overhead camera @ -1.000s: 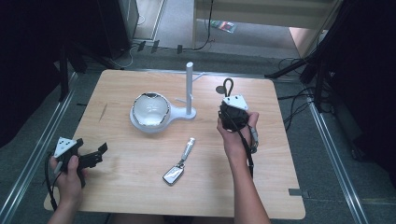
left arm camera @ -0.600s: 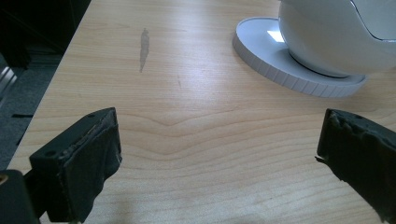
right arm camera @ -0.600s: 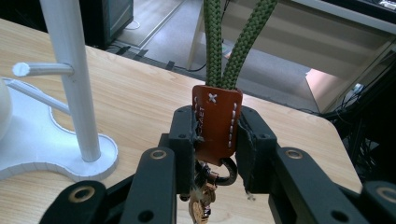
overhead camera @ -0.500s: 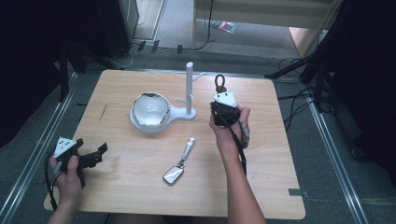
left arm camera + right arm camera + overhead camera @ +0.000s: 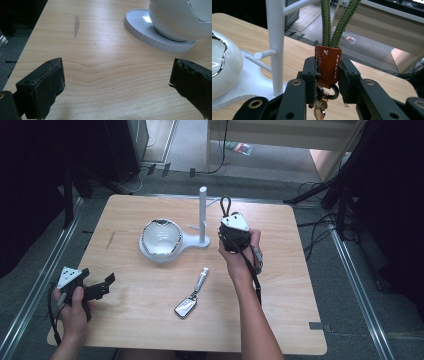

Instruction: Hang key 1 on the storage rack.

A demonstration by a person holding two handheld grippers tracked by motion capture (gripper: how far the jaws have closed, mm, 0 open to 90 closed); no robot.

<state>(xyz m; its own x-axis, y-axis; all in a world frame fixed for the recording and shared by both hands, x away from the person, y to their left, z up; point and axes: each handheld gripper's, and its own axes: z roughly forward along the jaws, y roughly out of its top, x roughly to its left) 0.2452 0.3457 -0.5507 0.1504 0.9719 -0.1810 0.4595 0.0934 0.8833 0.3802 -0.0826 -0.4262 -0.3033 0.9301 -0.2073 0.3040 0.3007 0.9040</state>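
Right gripper [image 5: 227, 220] is drifting left toward the white stand [image 5: 203, 215] since earlier, green loop [image 5: 225, 205] sticking up. Left gripper [image 5: 117, 85] is idling, jaws spread wide over bare table [image 5: 100, 62]. Right gripper view: jaws are clamping the keychain's brown leather tag [image 5: 327, 66] just beside the stand's post.

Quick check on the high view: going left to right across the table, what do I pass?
Left tongs → white egg-shaped bowl on a round base → silver car key fob → white upright stand post → right tongs gripping the green cord keychain.
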